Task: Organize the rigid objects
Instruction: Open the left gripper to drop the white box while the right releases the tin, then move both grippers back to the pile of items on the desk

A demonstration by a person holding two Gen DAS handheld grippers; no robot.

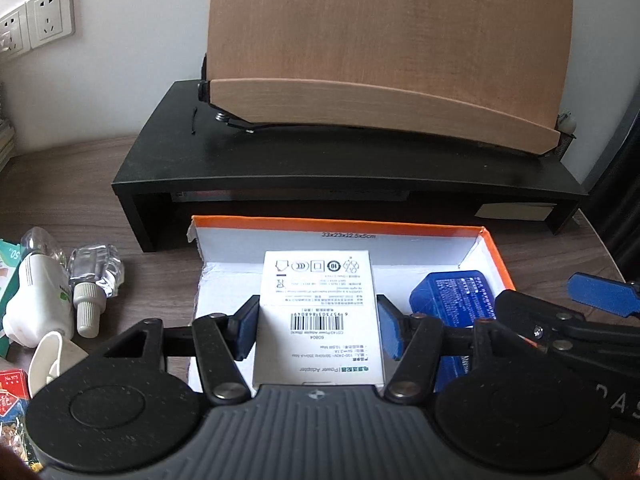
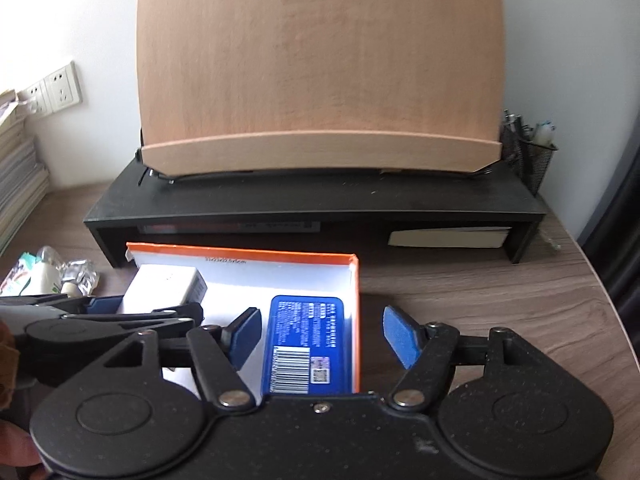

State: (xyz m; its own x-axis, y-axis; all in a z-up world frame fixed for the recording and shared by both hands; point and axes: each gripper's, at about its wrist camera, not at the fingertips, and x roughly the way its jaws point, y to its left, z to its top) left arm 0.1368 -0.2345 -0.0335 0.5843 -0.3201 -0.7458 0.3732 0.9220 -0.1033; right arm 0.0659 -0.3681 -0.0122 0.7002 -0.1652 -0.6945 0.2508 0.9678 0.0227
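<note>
Left gripper (image 1: 318,330) jaws part-open around white box (image 1: 318,312) in the orange tray (image 1: 340,224), pads look just clear (release). Right gripper (image 2: 322,338) open, empty, straddling blue tin (image 2: 304,344). Lift both straight up.

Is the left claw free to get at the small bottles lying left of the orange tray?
Probably yes: the left claw stands open around the white box, and the bottles lie uncovered on the desk.
</note>
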